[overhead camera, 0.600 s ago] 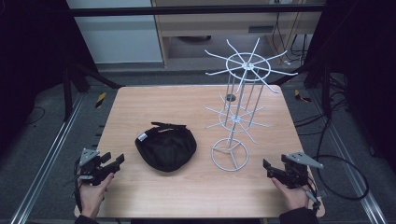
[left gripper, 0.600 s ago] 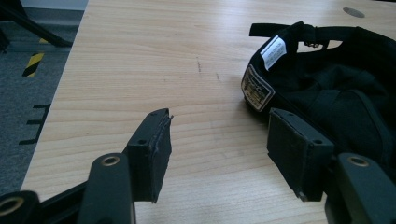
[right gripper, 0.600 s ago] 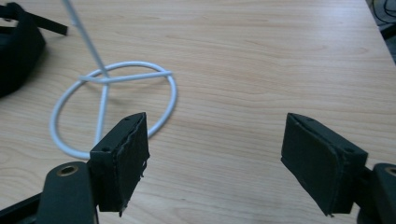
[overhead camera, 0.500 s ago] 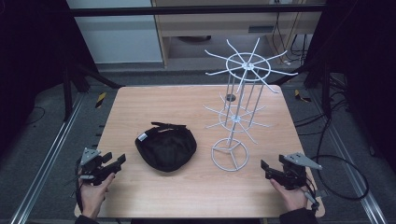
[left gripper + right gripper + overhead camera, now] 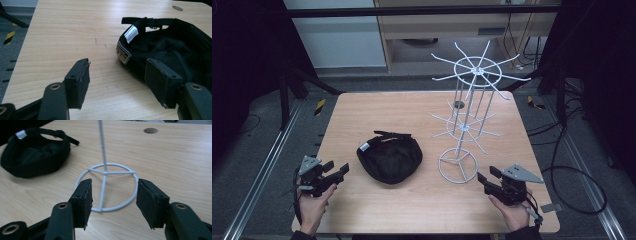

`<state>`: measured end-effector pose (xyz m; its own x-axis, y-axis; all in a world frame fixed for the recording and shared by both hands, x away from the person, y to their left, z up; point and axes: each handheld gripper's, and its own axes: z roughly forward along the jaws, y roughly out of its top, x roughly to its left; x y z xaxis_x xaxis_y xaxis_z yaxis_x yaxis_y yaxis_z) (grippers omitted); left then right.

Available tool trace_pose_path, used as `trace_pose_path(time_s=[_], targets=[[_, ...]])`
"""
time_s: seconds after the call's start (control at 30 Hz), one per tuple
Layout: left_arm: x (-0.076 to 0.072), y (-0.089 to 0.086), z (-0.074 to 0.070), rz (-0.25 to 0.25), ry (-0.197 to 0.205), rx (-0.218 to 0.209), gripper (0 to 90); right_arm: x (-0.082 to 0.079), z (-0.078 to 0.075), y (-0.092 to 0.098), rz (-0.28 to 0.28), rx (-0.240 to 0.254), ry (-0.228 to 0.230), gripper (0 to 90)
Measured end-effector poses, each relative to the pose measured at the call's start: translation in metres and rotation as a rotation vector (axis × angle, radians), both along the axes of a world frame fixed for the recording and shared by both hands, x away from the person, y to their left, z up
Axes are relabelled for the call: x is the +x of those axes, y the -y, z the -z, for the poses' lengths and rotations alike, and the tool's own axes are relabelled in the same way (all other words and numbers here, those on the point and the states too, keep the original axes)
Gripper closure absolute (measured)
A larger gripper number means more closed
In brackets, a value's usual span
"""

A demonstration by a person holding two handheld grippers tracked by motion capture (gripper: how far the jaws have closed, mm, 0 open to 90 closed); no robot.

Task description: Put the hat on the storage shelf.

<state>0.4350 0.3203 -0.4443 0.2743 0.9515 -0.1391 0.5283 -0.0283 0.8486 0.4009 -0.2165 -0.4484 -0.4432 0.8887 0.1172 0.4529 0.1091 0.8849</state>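
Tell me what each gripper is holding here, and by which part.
Nothing is held. The left gripper and right gripper are both open and empty, short of the cap and wire stand.

Lab or test-rig setting. Wooden table set on a dark floor between metal rails, loose cables trailing at one side, hazard-striped tape on the floor, dark framing all round, plain cabinet behind.

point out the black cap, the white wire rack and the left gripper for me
black cap (image 5: 389,161), high view, on its upturned inside.
white wire rack (image 5: 107,188), right gripper view, on its ring base.
left gripper (image 5: 341,170), high view, between its open jaw tips.
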Motion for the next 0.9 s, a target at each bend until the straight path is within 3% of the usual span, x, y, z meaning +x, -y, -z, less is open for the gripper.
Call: trace_pose_path(time_s=[0.17,0.5,0.77,0.9], targets=[[0.003,0.003,-0.013,0.008,0.031,-0.016,37.4,0.000,-0.007,-0.019,-0.045,0.021,0.002,48.1],[0.012,0.008,-0.027,0.010,0.052,-0.045,41.2,0.006,-0.015,-0.051,-0.112,-0.002,0.009,52.3],[0.021,0.018,-0.023,0.016,0.032,-0.029,42.3,0.011,-0.016,-0.077,-0.157,-0.019,0.011,53.0],[0.029,0.023,-0.015,0.010,0.004,-0.014,42.7,0.015,-0.015,-0.095,-0.177,-0.016,0.014,51.5]])
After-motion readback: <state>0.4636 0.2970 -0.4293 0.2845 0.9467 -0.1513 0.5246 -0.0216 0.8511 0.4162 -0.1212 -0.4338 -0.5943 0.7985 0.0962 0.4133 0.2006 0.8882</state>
